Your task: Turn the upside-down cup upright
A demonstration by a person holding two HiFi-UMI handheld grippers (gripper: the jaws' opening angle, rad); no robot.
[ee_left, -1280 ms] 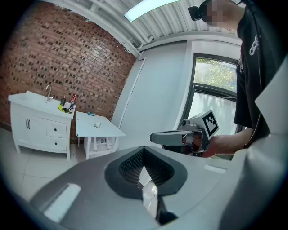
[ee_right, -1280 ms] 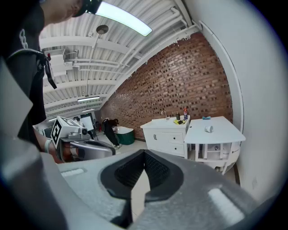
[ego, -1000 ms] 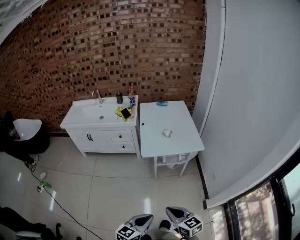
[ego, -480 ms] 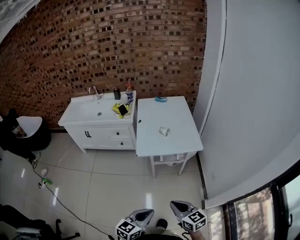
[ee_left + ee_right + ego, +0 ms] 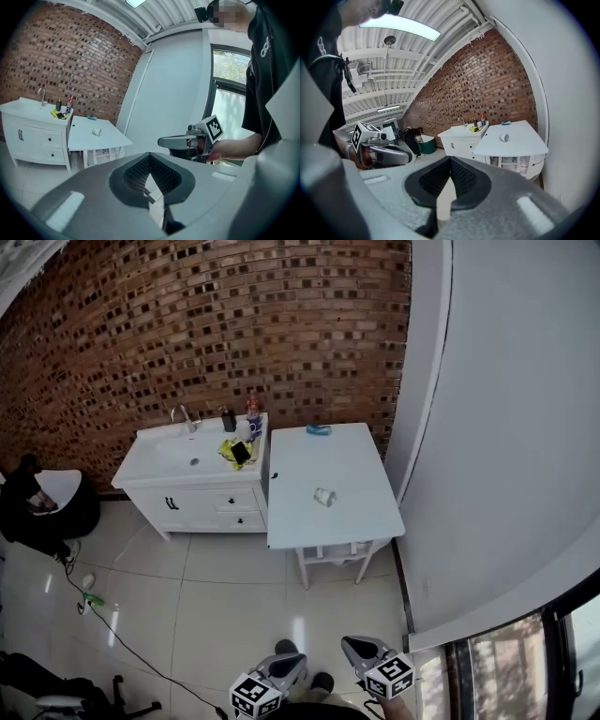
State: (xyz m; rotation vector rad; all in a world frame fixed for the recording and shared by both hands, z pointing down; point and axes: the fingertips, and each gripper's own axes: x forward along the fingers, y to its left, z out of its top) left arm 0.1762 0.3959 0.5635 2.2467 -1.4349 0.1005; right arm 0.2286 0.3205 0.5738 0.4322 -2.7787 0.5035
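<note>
A small white cup [image 5: 324, 496] rests near the middle of the white table [image 5: 361, 521] across the room; it looks tipped on its side, but it is too small to be sure. It also shows as the cup [image 5: 97, 132] in the left gripper view and the cup [image 5: 504, 138] in the right gripper view. Both grippers are held far from the table, low over the tiled floor. My left gripper [image 5: 298, 660] is shut with nothing in it. Beside it, my right gripper [image 5: 349, 644] is shut and empty too. Each gripper view shows its own jaws meeting: left gripper [image 5: 150, 154], right gripper [image 5: 450, 159].
A white sink cabinet [image 5: 192, 491] with a tap, bottles and a yellow item stands left of the table against the brick wall. A blue object [image 5: 318, 429] lies at the table's far edge. A cable [image 5: 122, 648] crosses the floor. A white wall [image 5: 506, 427] runs along the right.
Table and cabinet have drifted slightly up and left in the head view. Both grippers reach a little further into the picture's bottom edge, still shut.
</note>
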